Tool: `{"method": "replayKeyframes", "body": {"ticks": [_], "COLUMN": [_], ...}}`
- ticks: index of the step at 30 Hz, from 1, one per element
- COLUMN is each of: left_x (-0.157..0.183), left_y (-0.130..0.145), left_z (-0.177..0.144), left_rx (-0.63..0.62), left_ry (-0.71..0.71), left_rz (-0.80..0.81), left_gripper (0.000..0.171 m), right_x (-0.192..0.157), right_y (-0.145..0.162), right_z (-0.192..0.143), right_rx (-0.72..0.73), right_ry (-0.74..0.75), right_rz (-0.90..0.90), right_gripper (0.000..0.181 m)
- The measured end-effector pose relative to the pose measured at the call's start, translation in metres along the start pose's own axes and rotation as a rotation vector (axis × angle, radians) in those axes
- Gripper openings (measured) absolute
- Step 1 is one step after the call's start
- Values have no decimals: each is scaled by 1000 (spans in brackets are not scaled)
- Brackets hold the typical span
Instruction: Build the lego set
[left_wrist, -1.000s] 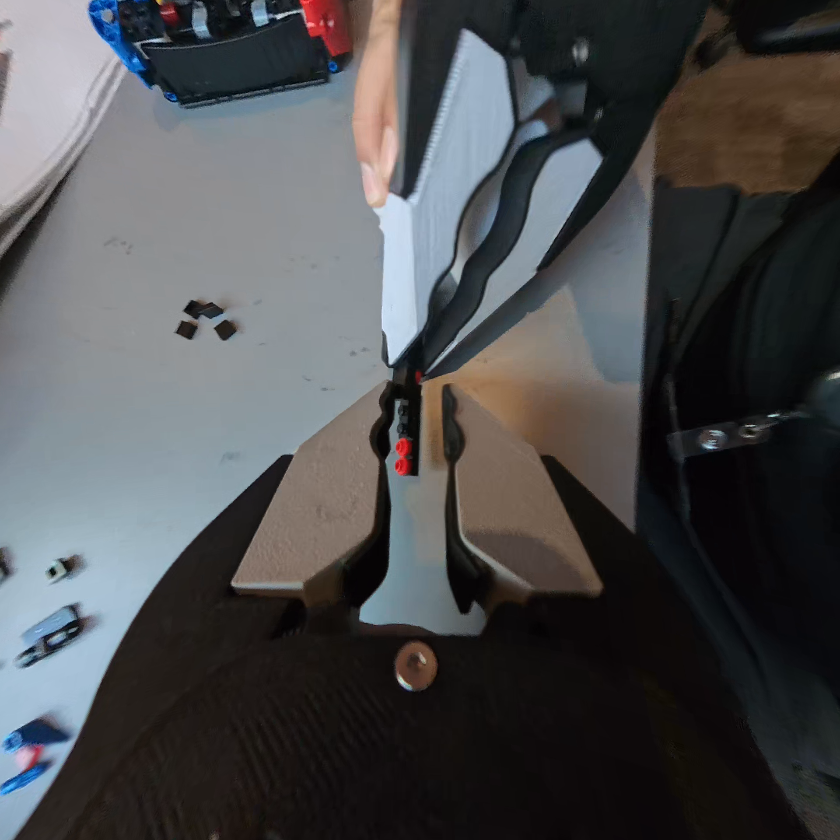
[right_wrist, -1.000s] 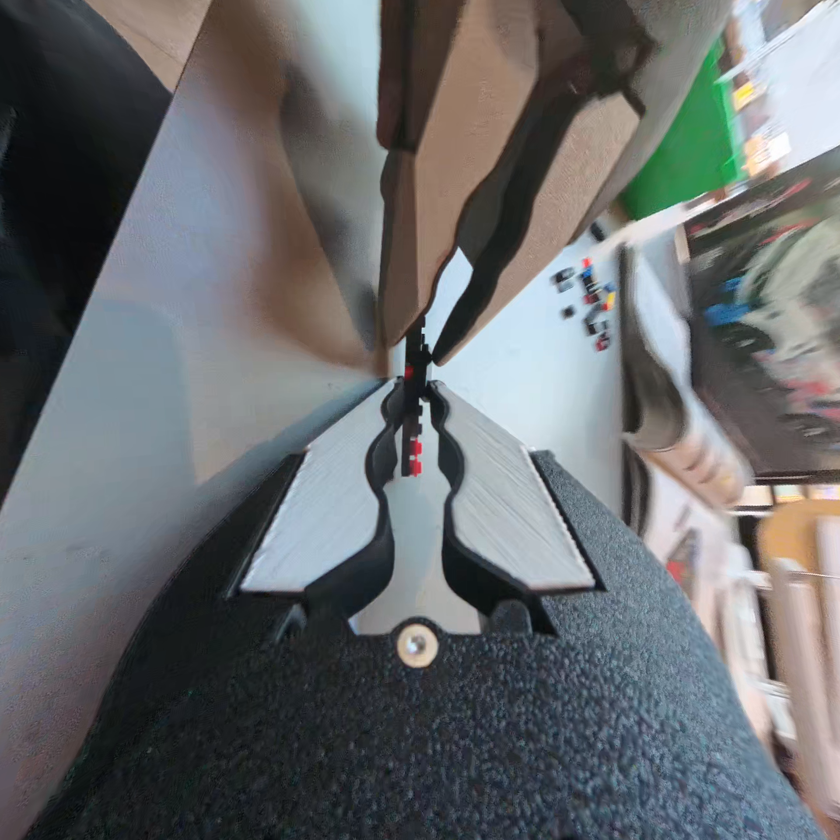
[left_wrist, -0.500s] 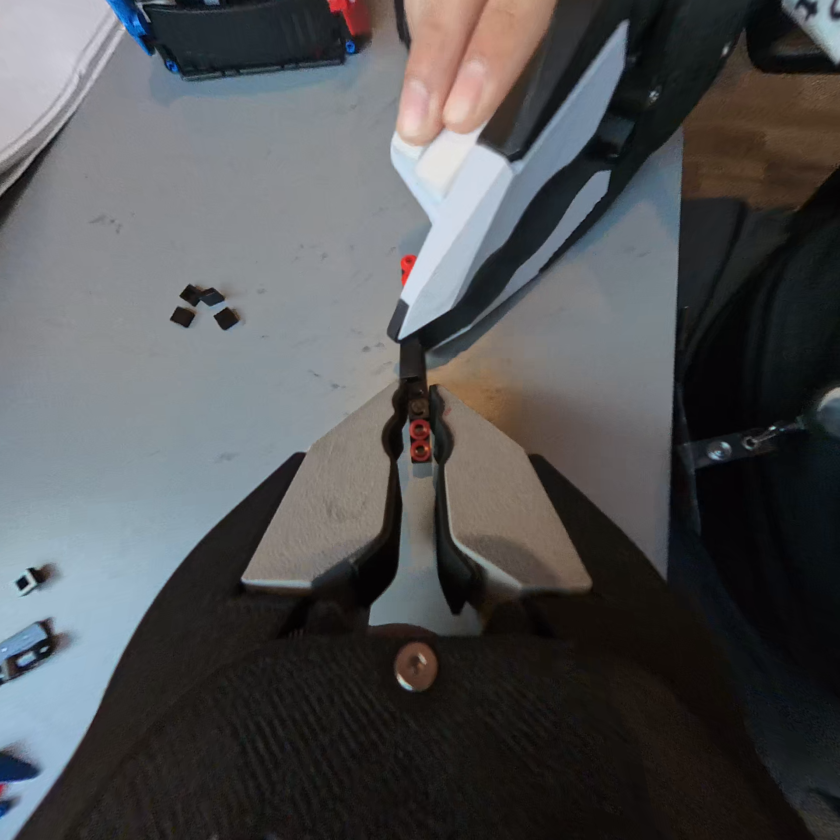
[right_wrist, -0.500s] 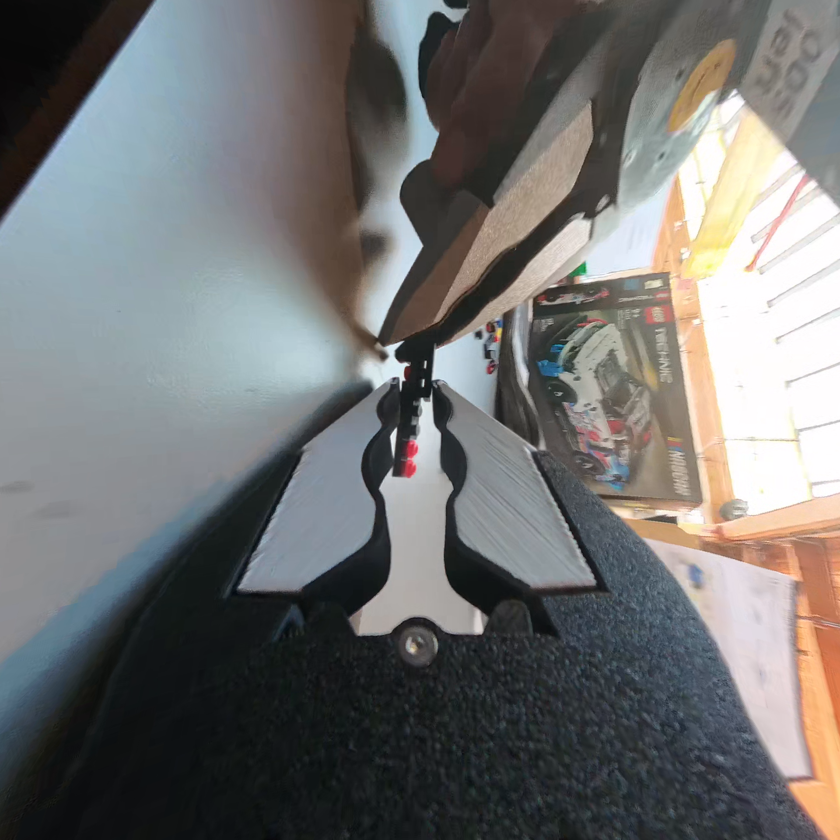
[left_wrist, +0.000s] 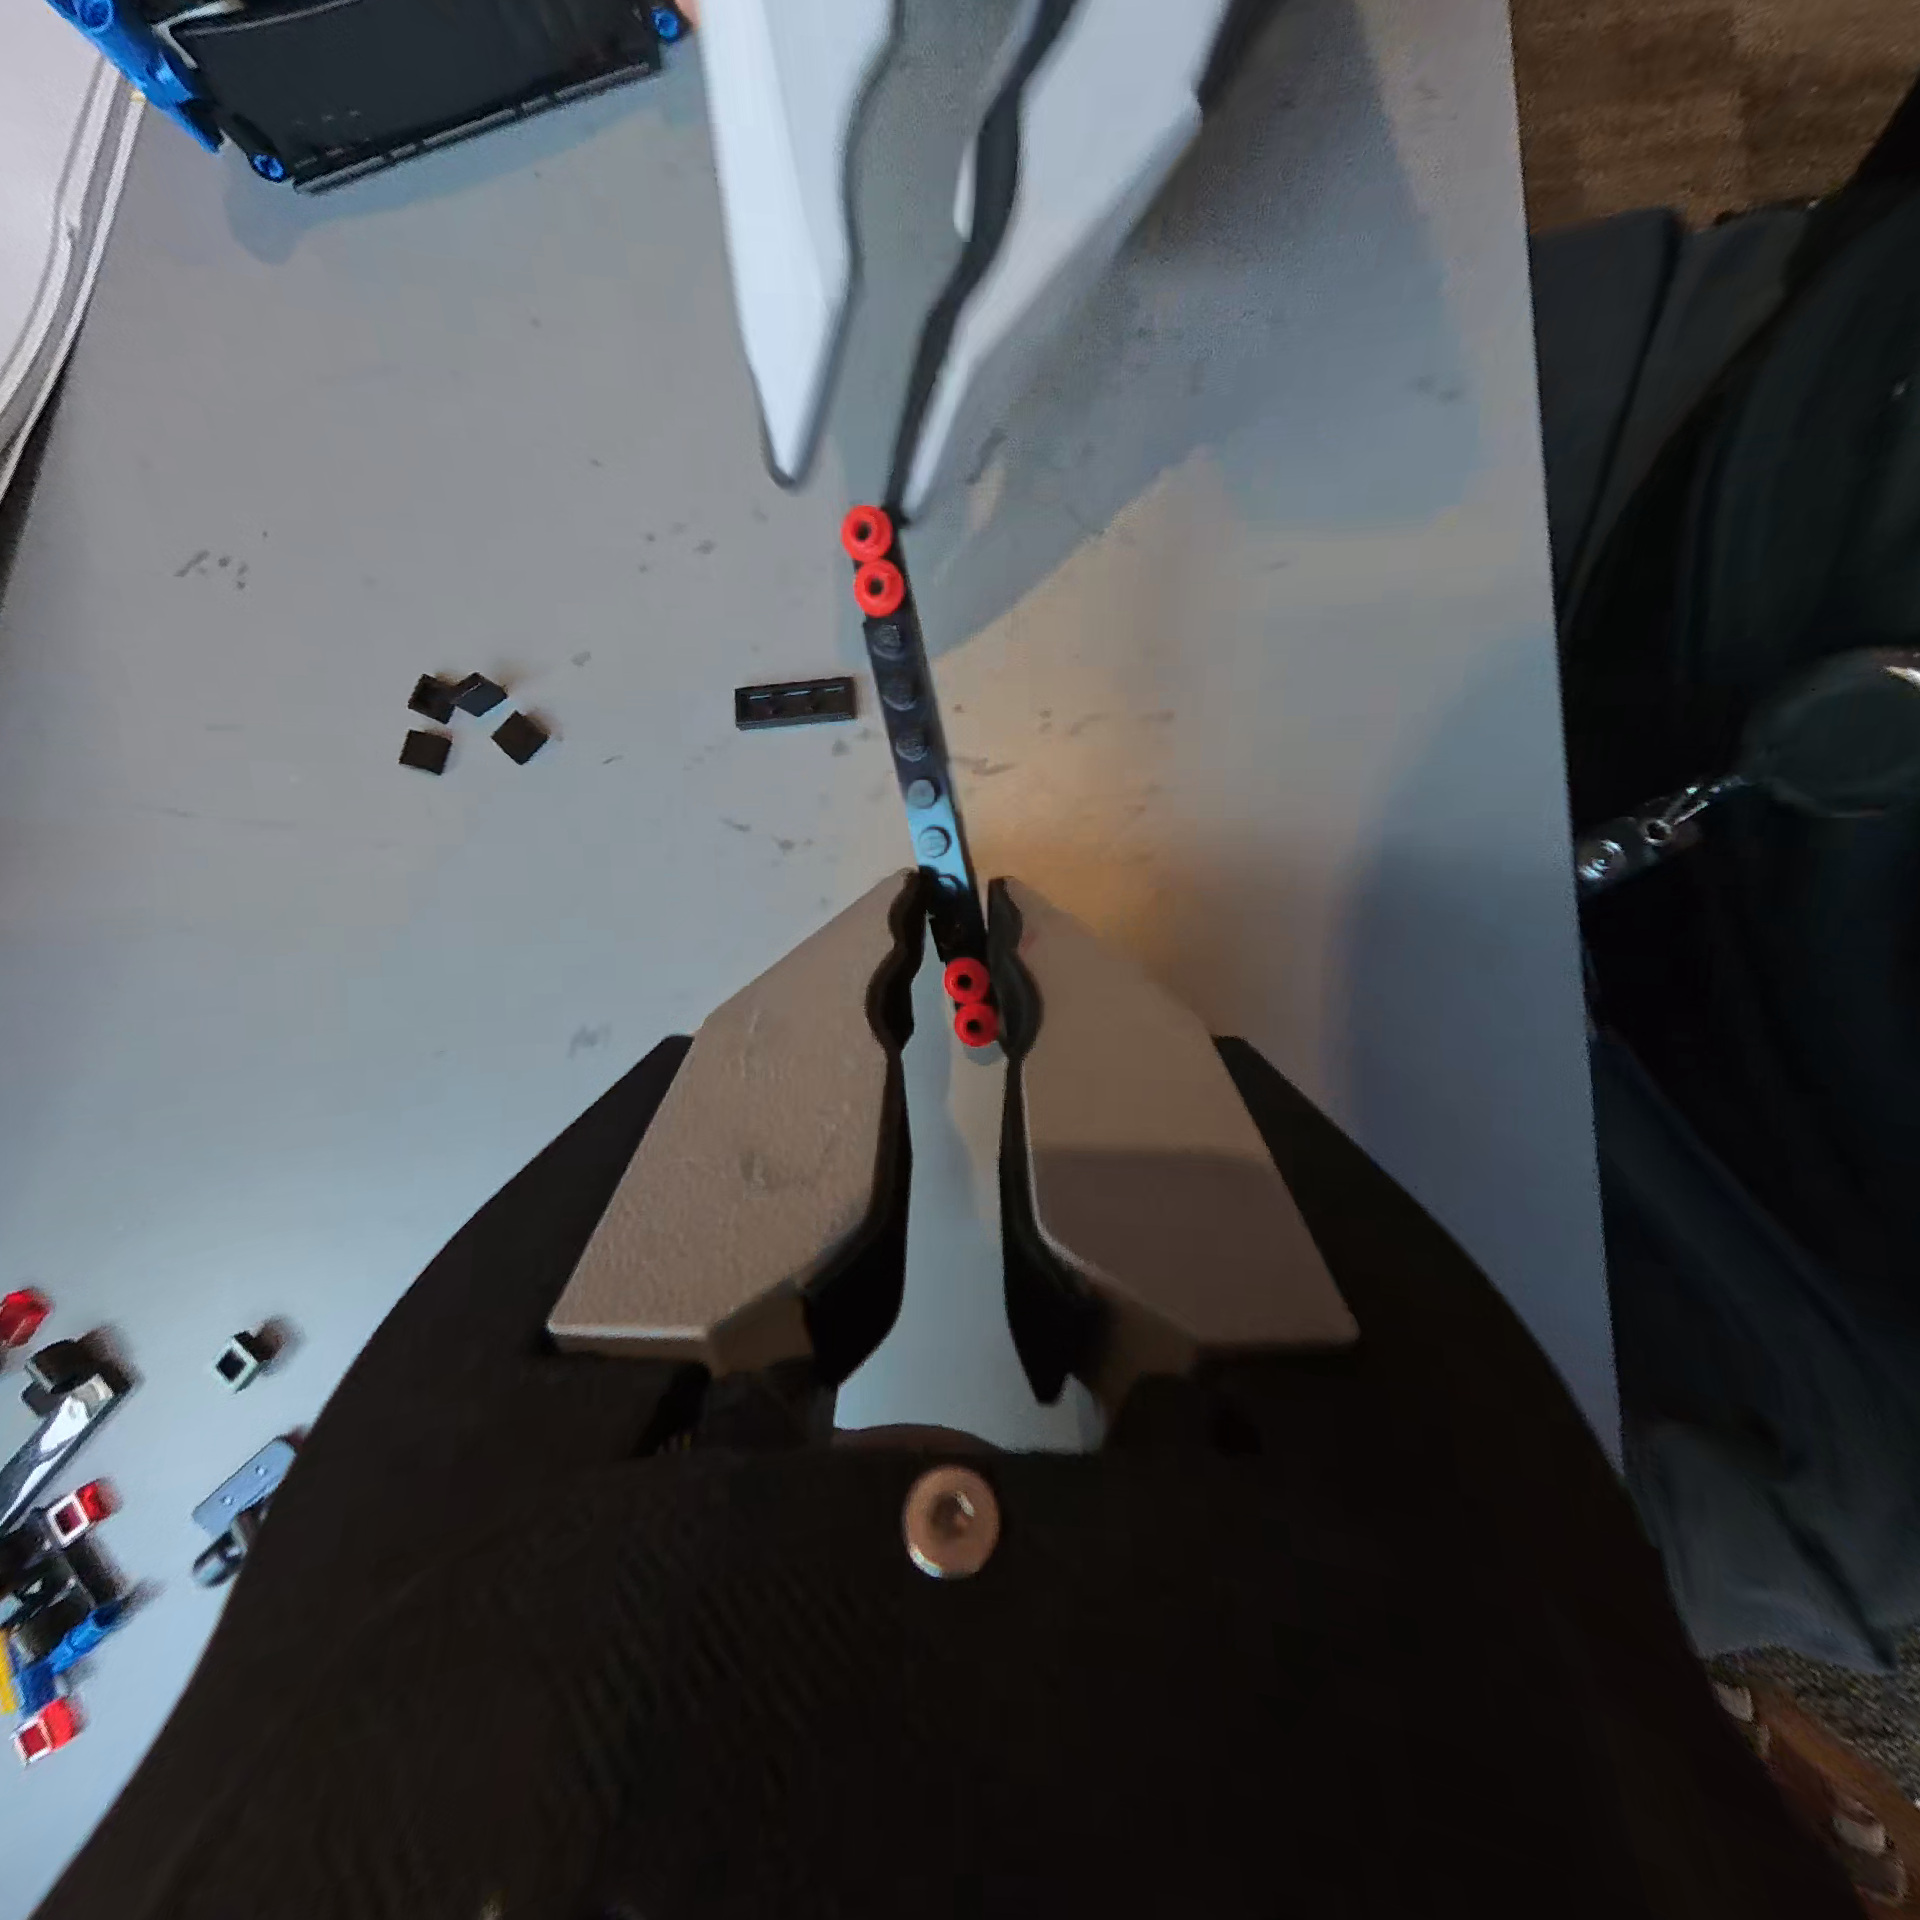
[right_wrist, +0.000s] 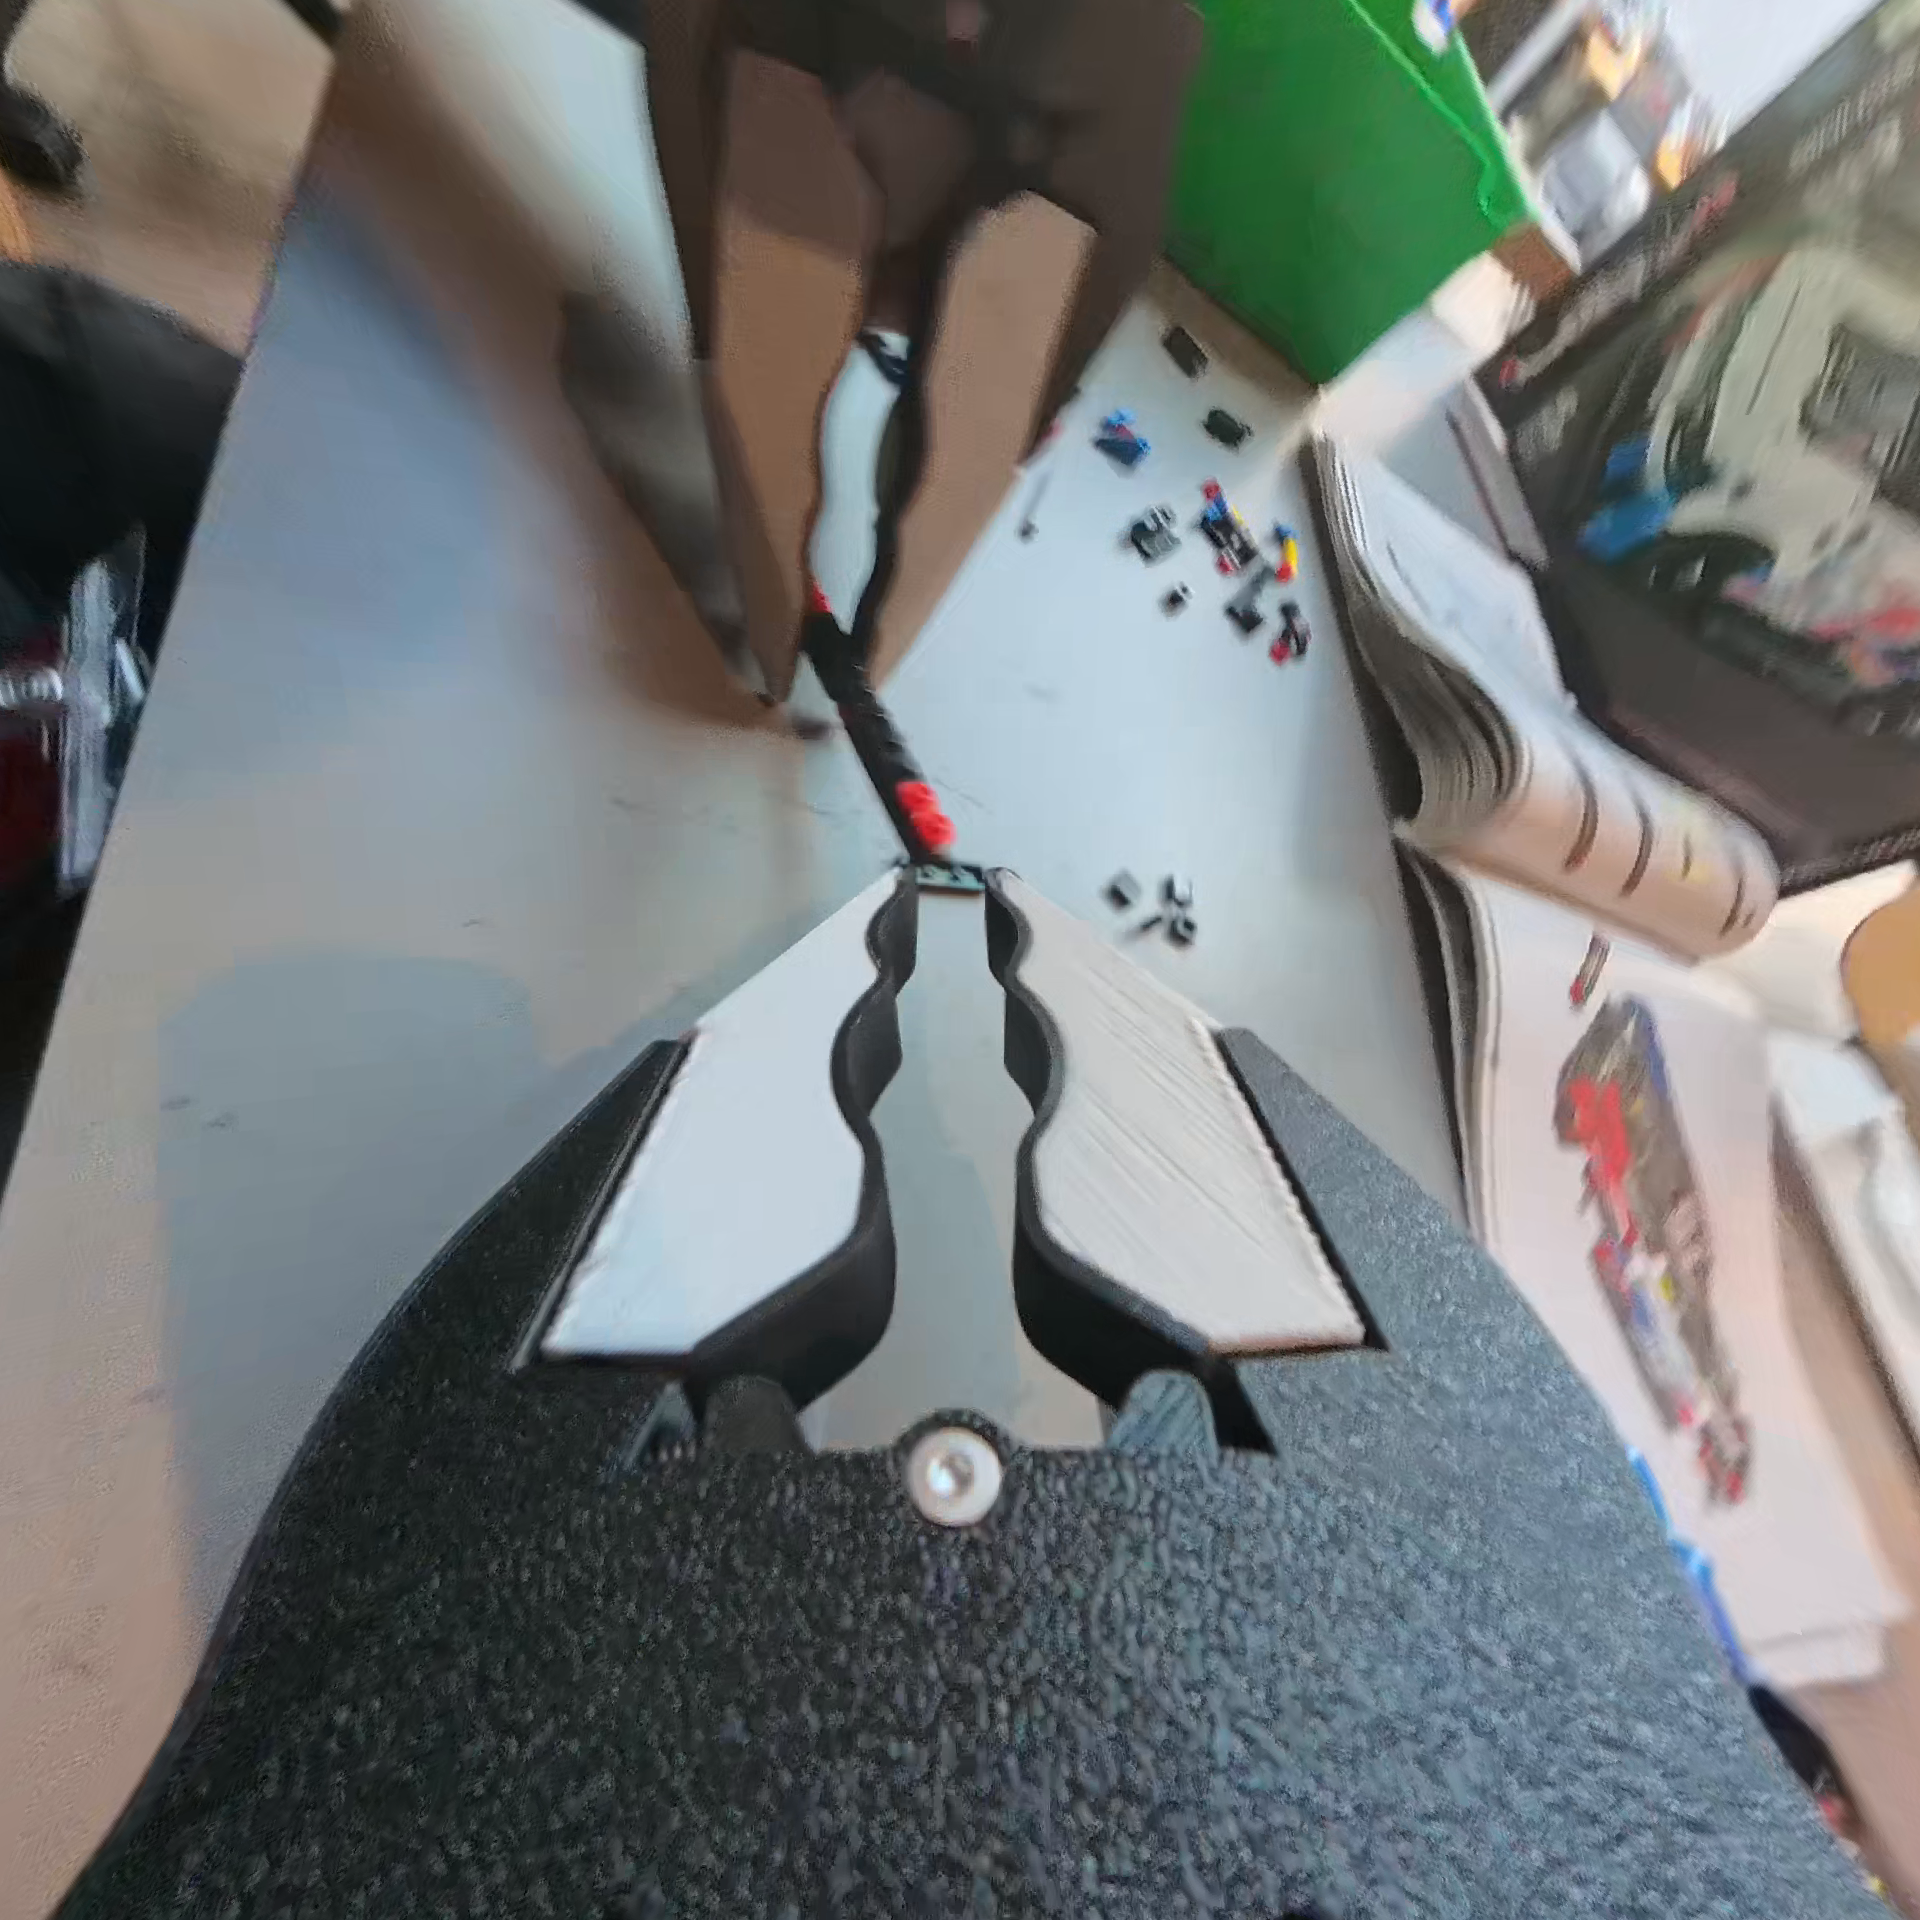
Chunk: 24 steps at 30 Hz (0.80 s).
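On the grey table (left_wrist: 312, 935) a short black plate (left_wrist: 796, 704) lies just left of the long strip, and four small black tiles (left_wrist: 468, 717) sit farther left. A heap of loose bricks (left_wrist: 62, 1507) crowds the lower left edge, and a black and blue car frame (left_wrist: 395, 83) is cut off at the top. In the right wrist view a green box (right_wrist: 1320, 177), a stack of booklets (right_wrist: 1507, 748) and a blurred set box (right_wrist: 1766, 416) line the far side.

The long black strip (left_wrist: 920, 758) has red studs at both ends; its near end is hidden between the fingers of the left claw (left_wrist: 954, 894). The left claw is clamped on that end. The strip's long axis points away, leaning slightly left, toward the right claw (left_wrist: 862, 478). The right claw's fingers stand apart, holding nothing, its tips near the strip's far end; contact is hard to make out through the blur.
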<state>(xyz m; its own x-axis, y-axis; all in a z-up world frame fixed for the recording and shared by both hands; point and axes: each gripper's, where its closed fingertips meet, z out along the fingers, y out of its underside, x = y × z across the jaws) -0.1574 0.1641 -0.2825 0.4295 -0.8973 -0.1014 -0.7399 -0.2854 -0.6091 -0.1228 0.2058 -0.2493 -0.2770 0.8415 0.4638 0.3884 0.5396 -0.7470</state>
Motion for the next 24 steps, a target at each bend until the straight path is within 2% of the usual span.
{"method": "replayKeyframes", "body": {"ticks": [4,6,10,15,18,21,24], "left_x": [10,12,10,12,11,4,-4], "left_y": [-4,-6,-7,-2,1,5,4], "left_z": [2,4,4,-1,-7,-12,-18], "left_rx": [30,40,52,69,91,96,120], "left_ry": [36,42,38,38,25,-6,-43], "left_rz": [53,53,7,-35,-53,-77,-107], "left_gripper": [5,5,12,29,29,29,28], "right_x": [12,8,2,0,-2,-3,-8], "right_y": [12,17,19,15,14,17,14], "right_z": [-6,-3,10,28,35,39,41], "right_rx": [-60,-90,-146,-213,-240,-286,-284], "right_ry": [-53,-75,-68,-50,-42,-7,-17], "right_rz": [305,380,417,454,513,527,512], "right_gripper": [12,13,14,29,33,31,12]}}
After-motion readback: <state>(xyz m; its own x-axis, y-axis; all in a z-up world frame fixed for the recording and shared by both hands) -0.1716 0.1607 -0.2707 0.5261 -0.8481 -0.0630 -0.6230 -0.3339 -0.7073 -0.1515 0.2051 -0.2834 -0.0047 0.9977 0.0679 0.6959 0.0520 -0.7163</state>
